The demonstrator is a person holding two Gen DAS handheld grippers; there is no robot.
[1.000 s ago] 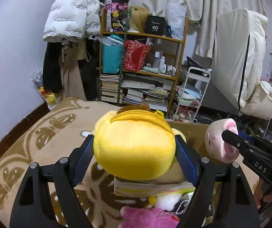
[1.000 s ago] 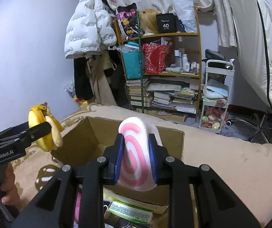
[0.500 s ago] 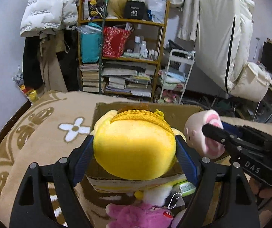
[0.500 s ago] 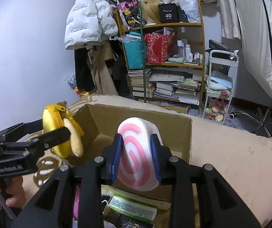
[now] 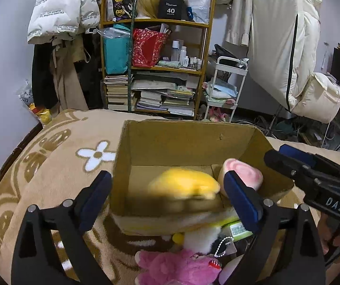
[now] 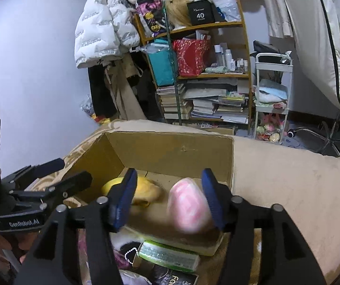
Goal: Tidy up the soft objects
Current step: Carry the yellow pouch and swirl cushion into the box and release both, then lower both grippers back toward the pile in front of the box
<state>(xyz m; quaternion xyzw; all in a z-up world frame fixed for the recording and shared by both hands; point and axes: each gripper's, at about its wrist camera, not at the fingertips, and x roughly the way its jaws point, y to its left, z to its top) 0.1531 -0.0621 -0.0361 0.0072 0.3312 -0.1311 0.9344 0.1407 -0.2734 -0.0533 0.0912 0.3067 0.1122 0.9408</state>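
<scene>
Both grippers are hanging over the cardboard box (image 5: 189,142) with their fingers spread wide, and neither one is pinching anything. The left gripper (image 5: 167,197) is filling the bottom of the left wrist view, and the right gripper (image 6: 170,197) is filling the bottom of the right wrist view.

The yellow plush (image 5: 184,186) is sitting in the middle of the left wrist view, inside the box and low down near its floor. It is looking blurry, so it is probably dropping or settling right now. The pink swirl plush (image 6: 189,207) is sitting in the lower middle of the right wrist view, just beside the right finger of the right gripper. I cannot tell if it is touching that finger. It is blurry too. In the left wrist view it is showing at the right side of the box, next to the yellow one.

So two soft toys are going into the box, and that part is looking almost done.

More is waiting. A fuzzy pink plush (image 5: 181,268) is lying at the bottom middle of the left wrist view, outside the box on the tan blanket (image 5: 58,166). Something white and fluffy (image 5: 200,237) is lying just above it, with a small bead chain. These are probably next for the box.
</scene>
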